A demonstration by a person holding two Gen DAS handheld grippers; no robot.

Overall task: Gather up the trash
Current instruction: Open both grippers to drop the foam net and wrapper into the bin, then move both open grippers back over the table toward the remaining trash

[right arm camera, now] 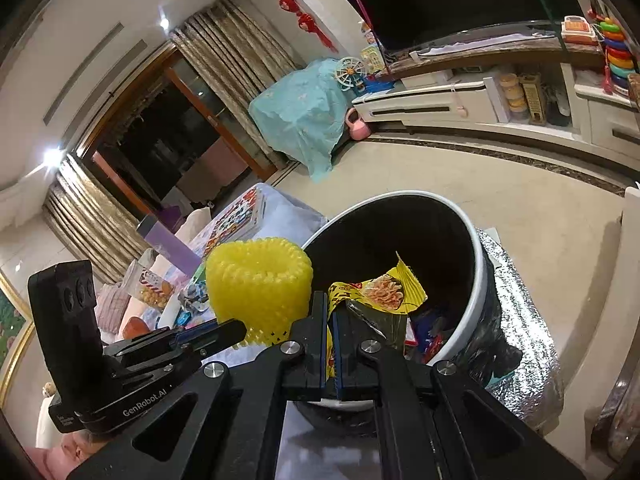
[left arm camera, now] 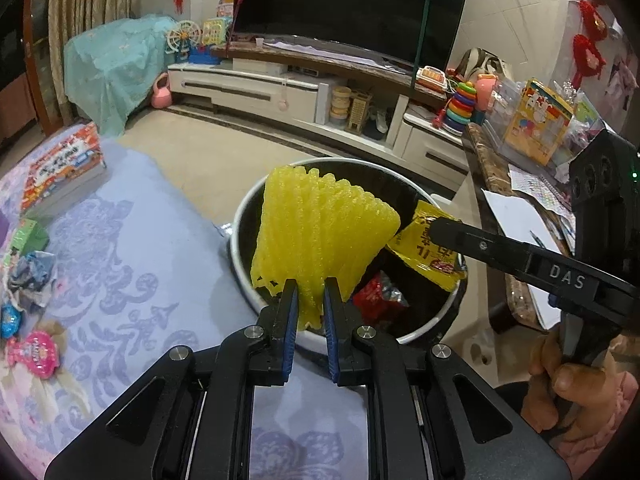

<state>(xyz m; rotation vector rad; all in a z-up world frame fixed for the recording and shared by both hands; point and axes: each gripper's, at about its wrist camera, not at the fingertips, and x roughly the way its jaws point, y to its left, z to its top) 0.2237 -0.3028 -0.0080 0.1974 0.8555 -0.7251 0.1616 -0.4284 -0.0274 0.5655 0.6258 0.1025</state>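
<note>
My left gripper point(left arm camera: 311, 294) is shut on a yellow foam fruit net point(left arm camera: 324, 236) and holds it over the near rim of a white-rimmed black bin point(left arm camera: 248, 216). My right gripper point(right arm camera: 333, 306) is shut on a yellow snack wrapper point(right arm camera: 384, 286) over the bin's opening point(right arm camera: 476, 256); it shows from the right in the left wrist view point(left arm camera: 436, 224), with the wrapper point(left arm camera: 428, 254). The net also shows in the right wrist view point(right arm camera: 258, 280). A red wrapper point(left arm camera: 374, 300) lies inside the bin.
A lilac patterned cloth point(left arm camera: 132, 264) covers the table left of the bin. On it lie a pink wrapper point(left arm camera: 34, 354), a blue wrapper point(left arm camera: 9, 322), crumpled wrappers point(left arm camera: 30, 278), a green packet point(left arm camera: 28, 234) and a boxed set point(left arm camera: 64, 168). A cluttered side table point(left arm camera: 532, 184) stands right.
</note>
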